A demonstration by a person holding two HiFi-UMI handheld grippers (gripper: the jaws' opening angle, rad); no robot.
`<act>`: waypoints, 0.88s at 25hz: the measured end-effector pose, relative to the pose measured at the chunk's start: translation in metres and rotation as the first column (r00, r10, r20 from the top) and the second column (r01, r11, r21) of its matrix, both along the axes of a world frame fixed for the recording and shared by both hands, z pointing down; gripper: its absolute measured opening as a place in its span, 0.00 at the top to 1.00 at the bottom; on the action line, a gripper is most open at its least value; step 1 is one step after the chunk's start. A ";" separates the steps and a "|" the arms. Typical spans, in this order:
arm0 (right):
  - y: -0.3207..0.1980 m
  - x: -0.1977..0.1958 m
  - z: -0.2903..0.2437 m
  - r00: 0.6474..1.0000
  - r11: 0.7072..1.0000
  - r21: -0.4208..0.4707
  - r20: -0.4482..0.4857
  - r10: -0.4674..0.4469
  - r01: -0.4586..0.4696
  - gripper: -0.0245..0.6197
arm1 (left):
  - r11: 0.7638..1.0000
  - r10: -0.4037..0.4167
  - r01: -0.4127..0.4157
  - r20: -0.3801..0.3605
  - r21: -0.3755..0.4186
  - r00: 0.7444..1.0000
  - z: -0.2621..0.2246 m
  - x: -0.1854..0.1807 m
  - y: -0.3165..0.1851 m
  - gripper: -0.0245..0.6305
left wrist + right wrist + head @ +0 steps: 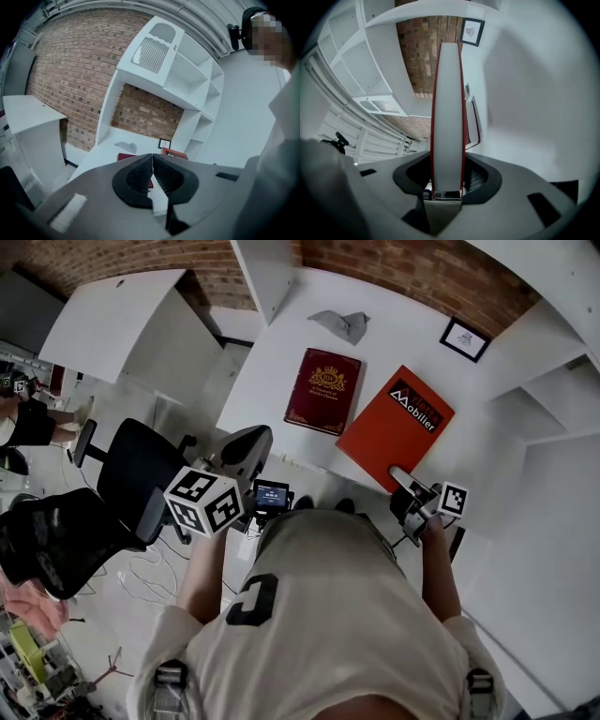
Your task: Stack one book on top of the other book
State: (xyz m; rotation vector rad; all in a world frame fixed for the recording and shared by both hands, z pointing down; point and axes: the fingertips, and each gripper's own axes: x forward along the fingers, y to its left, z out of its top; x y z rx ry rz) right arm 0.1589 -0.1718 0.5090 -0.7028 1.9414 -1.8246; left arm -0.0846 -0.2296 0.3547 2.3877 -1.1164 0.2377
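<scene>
Two books lie on the white table (281, 362). The dark red book (322, 390) with gold print lies flat near the middle. To its right is the orange-red book (396, 426), with white print on its cover. My right gripper (405, 482) is shut on that book's near edge. In the right gripper view the orange-red book (447, 112) runs edge-on between the pads of the right gripper (447, 174), with the dark red book (475, 123) beside it. My left gripper (251, 444) hovers at the table's front edge. The left gripper (153, 161) is shut with nothing in it.
A crumpled grey cloth (342, 324) and a small framed picture (464, 338) sit at the back of the table. White shelves (553, 381) stand at the right and a black office chair (131, 474) at the left. A second white desk (112, 315) stands further left.
</scene>
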 end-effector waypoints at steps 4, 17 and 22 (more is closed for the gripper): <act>-0.006 0.009 0.002 0.999 0.999 0.005 -0.002 -0.052 0.052 0.71 | 1.000 -0.020 0.021 0.026 -0.011 0.999 0.000 0.018 0.002 0.96; -0.034 0.021 0.011 0.974 0.974 0.012 0.023 -0.224 0.224 0.71 | 0.989 -0.121 0.129 0.117 -0.067 0.986 0.010 0.048 0.023 0.96; -0.037 0.014 0.004 0.969 0.970 0.028 0.040 -0.242 0.241 0.71 | 0.991 -0.107 0.116 0.137 -0.062 0.985 0.007 0.053 0.024 0.96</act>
